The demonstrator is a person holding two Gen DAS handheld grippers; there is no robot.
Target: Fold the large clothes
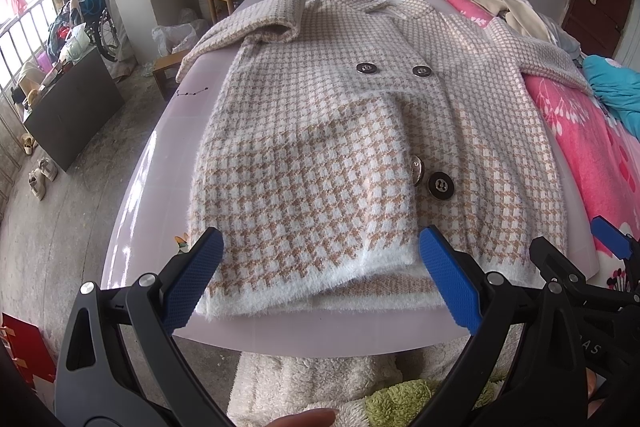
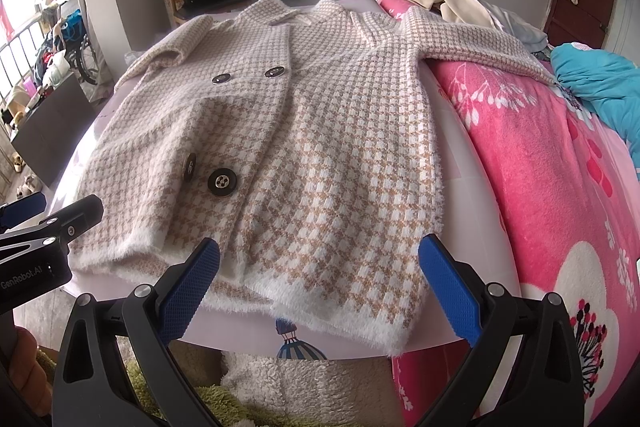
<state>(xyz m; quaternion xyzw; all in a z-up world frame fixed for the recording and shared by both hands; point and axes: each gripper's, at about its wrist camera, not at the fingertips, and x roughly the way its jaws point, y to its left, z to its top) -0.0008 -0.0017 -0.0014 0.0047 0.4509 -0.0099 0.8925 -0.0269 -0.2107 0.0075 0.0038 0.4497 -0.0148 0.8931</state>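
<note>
Both tongs, left (image 1: 320, 267) and right (image 2: 318, 267), are gaping wide, holding nothing. The coat (image 1: 360, 131) is lying bunched; folding now risks trapping wrinkles

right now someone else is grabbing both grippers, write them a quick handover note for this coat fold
Left hand-held gripper: open, empty, hovering at the hem on the coat's left half.
Right hand-held gripper: open, empty, at the hem of the right half.
Houndstooth coat: front up on the pale board, collar at the far end. One sleeve is bent by the collar; the other sleeve trails onto the pink blanket. The front panel is rumpled near the buttons.
Done: coat laid out. Left: smooth the front, bring both sleeves in, fold the body.
</note>
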